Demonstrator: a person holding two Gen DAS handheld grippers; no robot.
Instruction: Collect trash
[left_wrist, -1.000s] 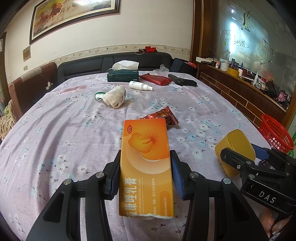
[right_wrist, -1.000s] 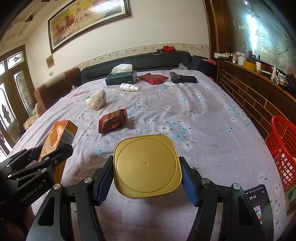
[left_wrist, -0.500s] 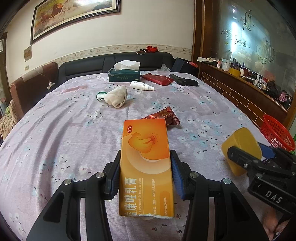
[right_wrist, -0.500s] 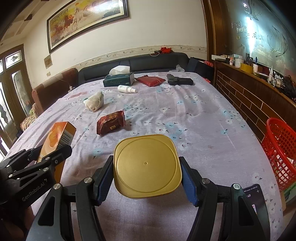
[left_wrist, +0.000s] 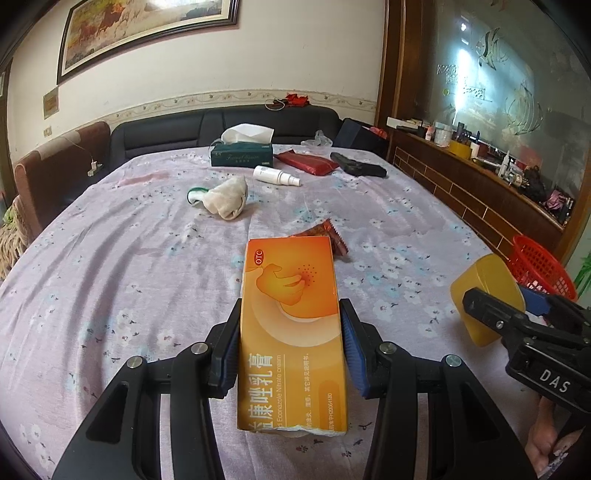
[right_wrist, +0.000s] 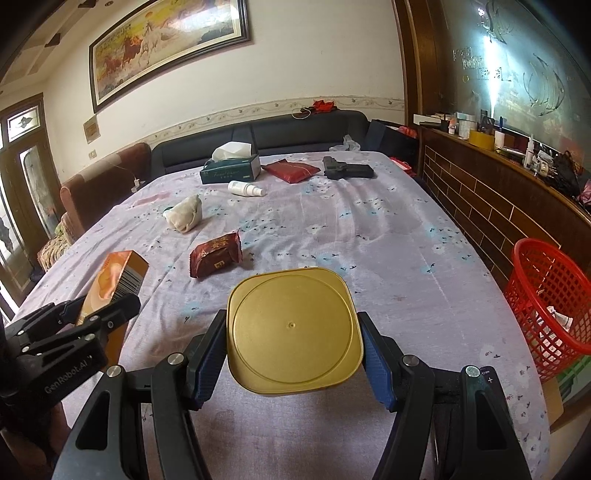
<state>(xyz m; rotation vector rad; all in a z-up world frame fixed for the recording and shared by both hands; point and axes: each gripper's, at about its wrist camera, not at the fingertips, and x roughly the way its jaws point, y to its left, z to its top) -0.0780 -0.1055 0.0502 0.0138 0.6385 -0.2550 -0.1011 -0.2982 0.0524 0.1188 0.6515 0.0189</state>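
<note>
My left gripper is shut on an orange cream box and holds it above the table; the box also shows in the right wrist view. My right gripper is shut on a yellow square tub, which also shows at the right of the left wrist view. A dark red snack wrapper lies on the cloth ahead. A crumpled beige wad lies farther back. A red mesh basket stands off the table's right edge.
On the flowered tablecloth at the far end lie a green tissue box, a white spray bottle, a red pouch and a black pistol-shaped object. A sofa runs behind. A wooden counter lines the right.
Both grippers have drawn back and risen a little with their loads. The red basket shows more fully at the right of the right wrist view.
</note>
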